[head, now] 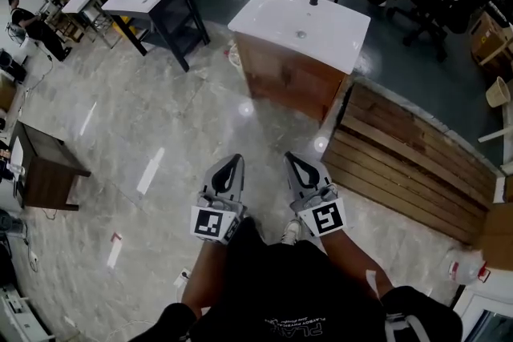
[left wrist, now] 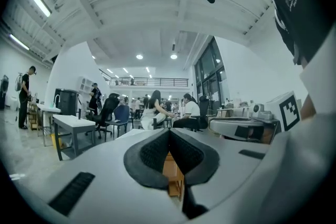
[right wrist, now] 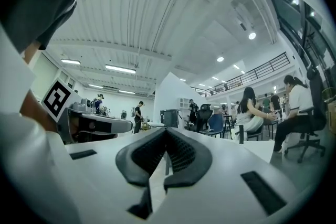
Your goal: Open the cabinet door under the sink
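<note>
At the lower middle of the head view, the left gripper (head: pixel 232 164) has its fingers pressed together on nothing. Its own view shows the same: the dark pads of the left gripper (left wrist: pixel 169 136) meet at their tips, and the wood of the cabinet (left wrist: pixel 172 173) shows through the gap beneath them. Just to its right, the right gripper (head: pixel 295 162) also has its fingers closed and empty. In its own view the pads of the right gripper (right wrist: pixel 167 134) touch with nothing between them. Both point up the frame across bare floor (head: pixel 160 124). The cabinet (head: pixel 284 80) stands well apart from them, above and slightly to the right, under the white sink (head: pixel 300 24). Its wooden front faces the person and runs broadside across the line of approach. No seam or handle of the door can be made out from here. The right gripper seems a little nearer and more squarely in line with the front. At the right edge, a bank of wooden planks (head: pixel 409 156) lies beside the cabinet.
</note>
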